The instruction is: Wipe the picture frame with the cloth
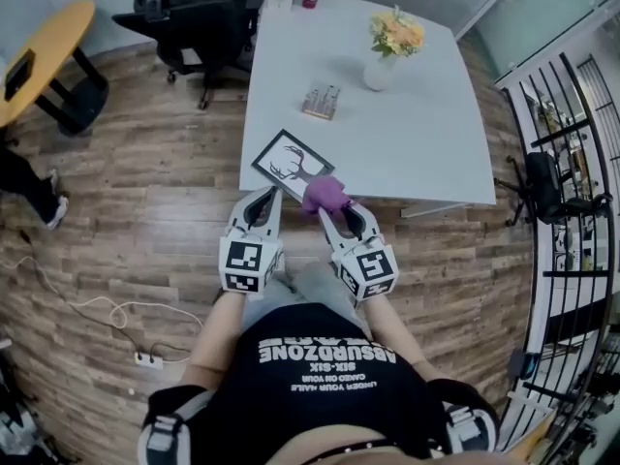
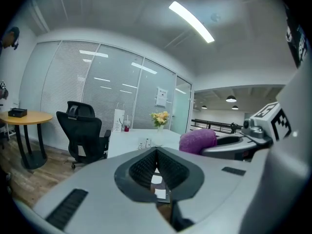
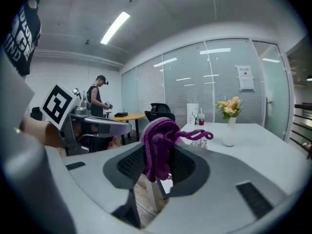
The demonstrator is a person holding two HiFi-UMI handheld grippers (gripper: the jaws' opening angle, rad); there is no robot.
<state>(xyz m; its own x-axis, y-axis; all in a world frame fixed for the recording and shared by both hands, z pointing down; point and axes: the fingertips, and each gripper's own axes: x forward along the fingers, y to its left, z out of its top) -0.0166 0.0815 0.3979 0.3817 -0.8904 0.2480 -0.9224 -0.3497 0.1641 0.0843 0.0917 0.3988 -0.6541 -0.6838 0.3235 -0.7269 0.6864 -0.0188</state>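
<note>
While right gripper (image 1: 332, 211) pinches fuzzy purple knit cloth (image 1: 325, 194), left gripper (image 1: 269, 200) ribbed jaws closed, empty, beside flat rectangular black-rimmed picture frame (image 1: 294, 166).

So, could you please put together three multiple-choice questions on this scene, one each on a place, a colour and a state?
1. Where does the picture frame lie?
A. On the wooden floor
B. On the white table, at its near corner
C. On the round yellow table

2. What colour is the cloth?
A. Green
B. White
C. Purple

3. How does the right gripper stand?
A. Shut on the cloth
B. Open and empty
C. Shut on the vase

Answers:
1 B: the head view shows the frame flat on the table's corner, just ahead of both grippers.
2 C: the cloth is purple in all three views.
3 A: the right gripper view shows the cloth pinched between the jaws and hanging from them.
</note>
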